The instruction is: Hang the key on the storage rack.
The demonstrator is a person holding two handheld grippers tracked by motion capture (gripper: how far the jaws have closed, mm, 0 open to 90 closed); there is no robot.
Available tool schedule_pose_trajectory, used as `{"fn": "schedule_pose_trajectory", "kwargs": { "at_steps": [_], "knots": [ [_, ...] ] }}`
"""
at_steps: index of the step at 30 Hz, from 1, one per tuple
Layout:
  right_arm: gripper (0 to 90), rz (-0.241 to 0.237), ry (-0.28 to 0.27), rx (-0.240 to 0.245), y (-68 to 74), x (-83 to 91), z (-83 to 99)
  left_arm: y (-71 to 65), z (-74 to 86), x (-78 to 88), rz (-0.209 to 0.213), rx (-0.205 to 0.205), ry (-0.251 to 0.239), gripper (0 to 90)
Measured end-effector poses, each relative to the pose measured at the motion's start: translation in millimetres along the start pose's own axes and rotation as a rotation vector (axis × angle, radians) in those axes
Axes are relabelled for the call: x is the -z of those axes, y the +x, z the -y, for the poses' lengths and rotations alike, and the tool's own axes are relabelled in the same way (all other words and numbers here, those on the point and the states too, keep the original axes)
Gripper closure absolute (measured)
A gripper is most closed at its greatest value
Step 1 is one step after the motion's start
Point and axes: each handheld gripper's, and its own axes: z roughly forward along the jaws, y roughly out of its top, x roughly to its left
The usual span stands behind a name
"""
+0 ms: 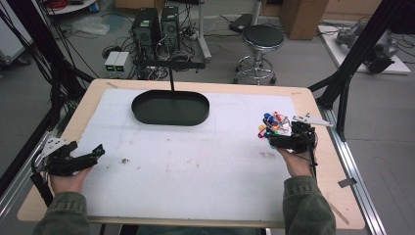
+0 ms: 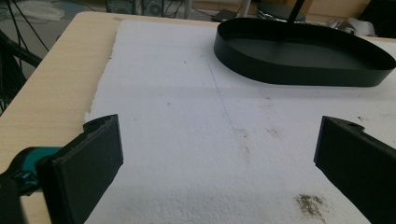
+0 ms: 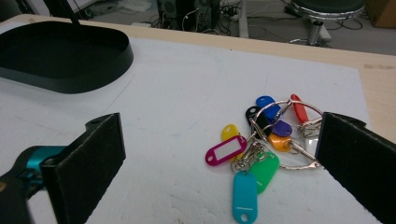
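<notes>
White foam sheet (image 1: 195,161) on the table: right gripper (image 3: 219,154), fingers spread, lines up on the key-tag bunch (image 3: 261,149) right of the black tray (image 1: 170,107); left gripper (image 2: 217,158) spread, empty.

Pale wood-grain surface (image 1: 323,161) showing matt, rough white foam sheet (image 1: 195,166) lying speckled with dirt, oval tray (image 1: 170,108) looking smooth matt black, glossy coloured plastic key tags (image 3: 247,154) hanging on shiny metal rings (image 3: 299,135), gripper pads (image 3: 93,163) looking coarse matt black
</notes>
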Motion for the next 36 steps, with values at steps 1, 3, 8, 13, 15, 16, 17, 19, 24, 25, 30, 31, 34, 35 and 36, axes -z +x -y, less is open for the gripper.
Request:
{"fn": "schedule_pose_trajectory", "kwargs": {
  "at_steps": [1,3,8,13,15,16,17,19,24,25,30,31,34,35,36],
  "knots": [
    [0.5,-0.001,0.005,0.001,-0.1,-0.8,-0.7,0.1,0.0,-0.1,0.001,0.001,0.0,1.7],
    [0.5,0.001,0.015,0.01,-1.4,-3.5,-2.5,0.0,0.1,-0.6,0.003,0.003,0.001,1.7],
    [0.5,0.01,0.039,-0.004,-6.9,-11.8,-4.6,0.1,0.2,-0.7,0.004,0.003,0.001,1.7],
    [0.5,0.023,0.057,0.001,-11.0,-18.6,-6.6,1.2,0.2,-1.0,0.007,0.007,0.0,1.7],
    [0.5,0.021,0.075,0.006,-12.0,-22.2,-8.6,1.6,0.1,-1.0,0.01,0.012,-0.002,1.7],
    [0.5,0.021,0.085,0.011,-12.0,-24.0,-9.8,1.6,0.1,-1.0,0.01,0.012,-0.002,1.7],
    [0.5,0.022,0.082,0.015,-12.3,-25.5,-10.5,1.7,0.1,-0.9,0.01,0.012,-0.003,1.7],
    [0.5,0.021,0.098,0.013,-12.8,-29.8,-12.3,1.8,0.0,-1.0,0.01,0.011,-0.002,1.7],
    [0.5,0.015,0.138,0.024,-16.9,-41.1,-13.7,2.5,0.0,-1.7,0.011,0.013,-0.003,1.7],
    [0.5,0.018,0.148,0.021,-17.8,-43.2,-13.9,2.6,0.0,-1.7,0.012,0.014,-0.004,1.7],
    [0.5,0.025,0.184,0.01,-24.6,-53.6,-14.7,2.8,-0.1,-1.7,0.014,0.016,-0.004,1.7],
    [0.5,0.027,0.191,0.011,-26.5,-55.3,-14.2,2.9,-0.1,-1.7,0.015,0.017,-0.004,1.7],
    [0.5,0.036,0.217,-0.003,-32.2,-59.6,-11.6,3.1,0.0,-2.0,0.015,0.019,-0.006,1.7],
    [0.5,0.04,0.223,-0.01,-33.7,-61.0,-10.9,3.3,0.0,-2.1,0.015,0.019,-0.006,1.7],
    [0.5,0.043,0.229,-0.014,-35.3,-62.1,-10.3,3.4,0.0,-2.1,0.015,0.02,-0.006,1.7]
  ]
}}
